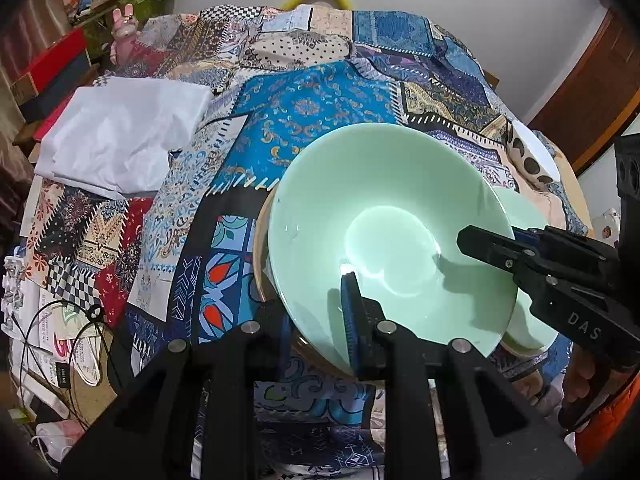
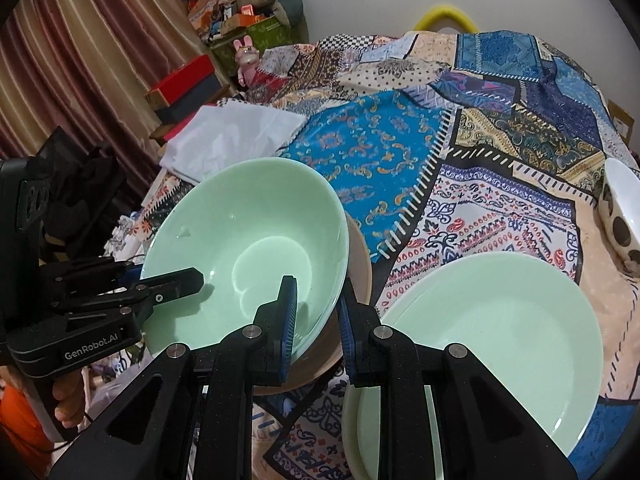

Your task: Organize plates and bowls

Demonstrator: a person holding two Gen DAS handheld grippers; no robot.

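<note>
Both grippers hold one large pale green bowl (image 1: 380, 220) (image 2: 248, 232) by its rim. My left gripper (image 1: 320, 324) is shut on the near rim, one pad inside the bowl and one outside. My right gripper (image 2: 318, 322) is shut on the opposite rim in the same way. Each shows in the other's view, the right gripper (image 1: 480, 246) and the left gripper (image 2: 180, 284). The bowl hangs just over a tan bowl (image 1: 259, 248) (image 2: 360, 268); I cannot tell if they touch. A stack of green plates (image 2: 500, 340) (image 1: 528, 316) lies beside them.
A patchwork cloth (image 1: 312, 108) covers the table. At its far right stands a white bowl with dark spots (image 2: 620, 216) (image 1: 532, 156). A white folded cloth (image 1: 120, 136) lies at the left, with cables and papers (image 1: 60, 340) near the left edge. Boxes and clutter stand beyond.
</note>
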